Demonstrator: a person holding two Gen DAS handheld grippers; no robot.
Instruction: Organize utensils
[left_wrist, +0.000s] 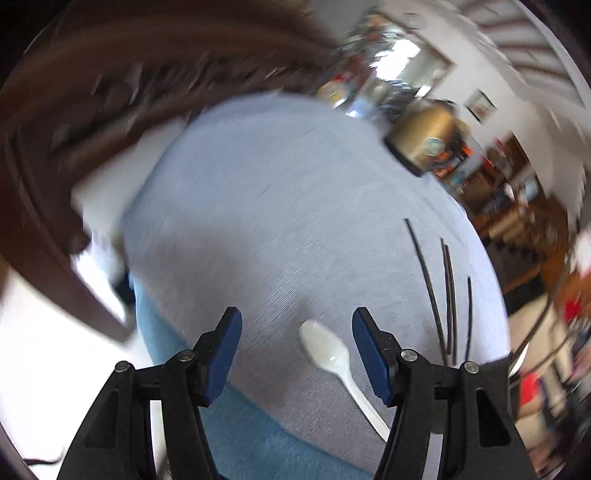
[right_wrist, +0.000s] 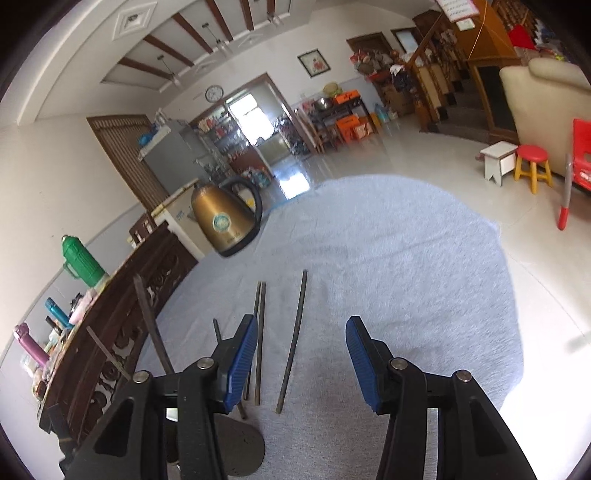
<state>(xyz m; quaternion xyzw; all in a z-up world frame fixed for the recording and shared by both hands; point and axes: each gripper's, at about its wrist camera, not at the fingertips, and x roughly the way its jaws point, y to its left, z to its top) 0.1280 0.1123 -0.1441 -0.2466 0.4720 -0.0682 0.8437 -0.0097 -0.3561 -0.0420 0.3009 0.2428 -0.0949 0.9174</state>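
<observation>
Hovering low over the cloth-covered worktop (left_wrist: 280, 206), the left gripper (left_wrist: 297, 354) has released jaws straddling a white spoon (left_wrist: 327, 350); the right gripper (right_wrist: 301, 363), equally released, angles over dark chopsticks (right_wrist: 291, 341) near the kettle (right_wrist: 225, 221).

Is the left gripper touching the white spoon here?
Apart. The left wrist view shows the white spoon lying on the cloth between the open left gripper, gaps on both sides.
</observation>
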